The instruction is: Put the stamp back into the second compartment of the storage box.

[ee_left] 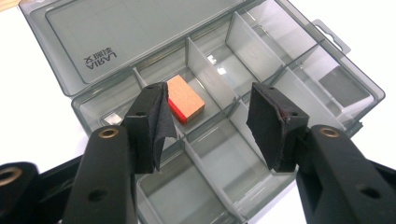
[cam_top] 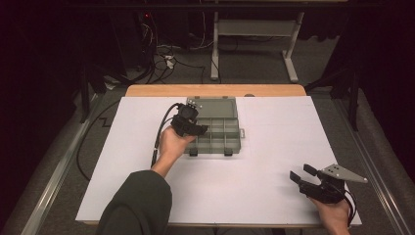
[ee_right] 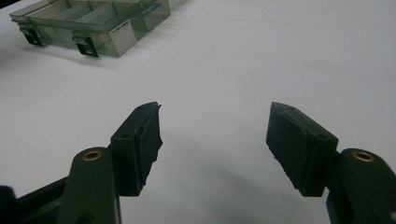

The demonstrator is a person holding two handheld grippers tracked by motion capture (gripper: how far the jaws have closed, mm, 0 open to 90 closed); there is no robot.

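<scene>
A smoky clear compartment box [cam_top: 230, 141] lies open at the middle back of the white sheet, its lid [cam_top: 214, 107] folded flat behind it. Inside one of the rear compartments rests a small orange block with a red side [ee_left: 186, 100]. My left gripper [cam_top: 200, 129] hovers over the box's left half. In the left gripper view its jaws [ee_left: 208, 100] are open, with the block beyond the left pad and nothing between them. My right gripper [cam_top: 301, 172] rests near the front right corner, and its jaws [ee_right: 215, 109] are open over bare sheet. The box [ee_right: 93, 28] shows far off there.
The white sheet [cam_top: 254, 196] covers the table, with a wooden strip [cam_top: 215, 90] along the back edge. Two dark latches [cam_top: 228, 152] stick out of the box's front. Cables and a desk frame [cam_top: 215, 49] sit on the floor beyond.
</scene>
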